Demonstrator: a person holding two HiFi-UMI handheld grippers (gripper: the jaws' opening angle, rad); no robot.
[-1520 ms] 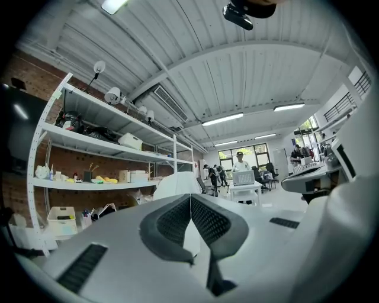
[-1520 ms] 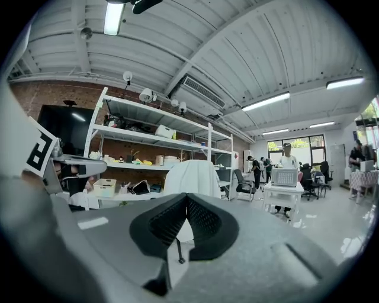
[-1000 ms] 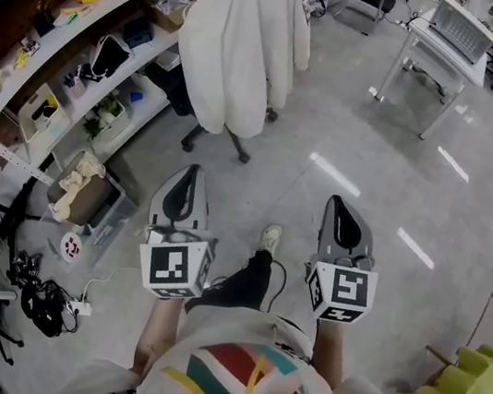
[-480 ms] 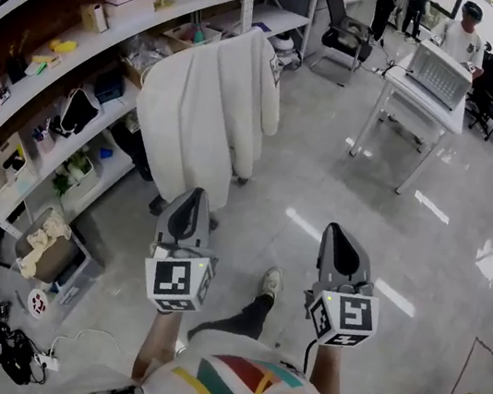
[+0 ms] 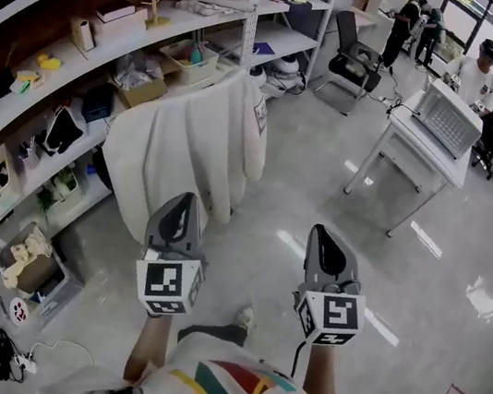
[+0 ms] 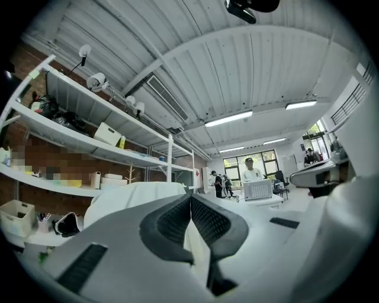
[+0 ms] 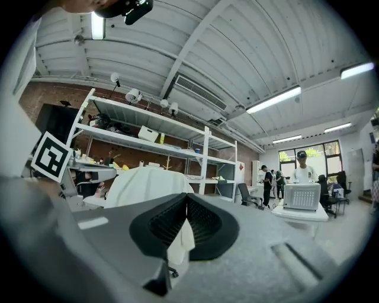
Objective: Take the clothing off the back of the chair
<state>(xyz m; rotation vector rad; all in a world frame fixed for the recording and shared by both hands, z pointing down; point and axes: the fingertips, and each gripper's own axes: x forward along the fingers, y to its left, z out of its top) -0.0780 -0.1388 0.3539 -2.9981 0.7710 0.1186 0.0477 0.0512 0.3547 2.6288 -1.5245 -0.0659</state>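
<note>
A white garment hangs draped over the back of a chair just beside the long shelving at the left. It covers the chair almost entirely. The head view shows little of the chair, and a dark caster foot below the cloth in the right gripper view is probably its base.

The left gripper and the right gripper are held side by side, level, over the glossy grey floor. Both point toward the garment and both are apart from it. The left gripper is the nearer, with its tip close to the hem in the head view.

In the left gripper view the dark ribbed fingers are pressed together with nothing between them, and the garment rises behind. The right gripper's fingers are likewise pressed together and empty, with the cloth showing past their tips.

To the right, well apart from the chair, a white table carries a white perforated box. A black office chair stands beyond it by the shelving's end. A seated person is behind the table.
</note>
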